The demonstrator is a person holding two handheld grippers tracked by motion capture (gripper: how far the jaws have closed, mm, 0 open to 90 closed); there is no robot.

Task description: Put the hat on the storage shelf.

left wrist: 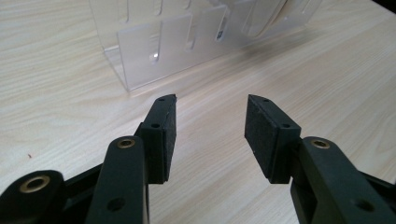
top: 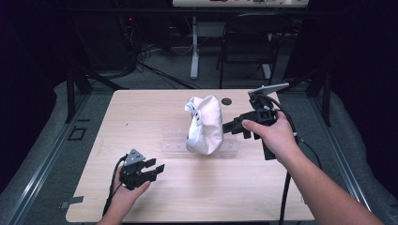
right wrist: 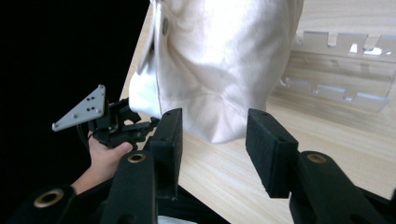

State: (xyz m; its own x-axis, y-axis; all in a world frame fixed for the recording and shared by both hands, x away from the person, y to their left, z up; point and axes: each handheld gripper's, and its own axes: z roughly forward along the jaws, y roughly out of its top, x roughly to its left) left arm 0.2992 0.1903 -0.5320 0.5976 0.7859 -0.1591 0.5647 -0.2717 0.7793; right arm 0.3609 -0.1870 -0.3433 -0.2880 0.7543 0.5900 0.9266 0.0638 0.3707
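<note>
A white fabric item (top: 205, 124), possibly a cap, stands upright on a clear acrylic slotted rack (top: 172, 142) at the table's middle. My right gripper (top: 228, 127) is open just to its right, jaws pointing at its lower side. In the right gripper view the fabric (right wrist: 219, 60) hangs just beyond the gripper (right wrist: 214, 119), nothing between the pads. My left gripper (top: 158, 165) is open near the front left, apart from the rack. In the left gripper view, the left gripper (left wrist: 211, 105) has its jaws spread over bare wood, with the rack (left wrist: 154, 51) ahead.
A small dark round spot (top: 227, 101) lies on the wooden table (top: 141, 112) behind the fabric. Beyond the table's far edge are a chair (top: 246, 42) and a desk leg (top: 194, 47). The other hand (right wrist: 105, 156) shows in the right gripper view.
</note>
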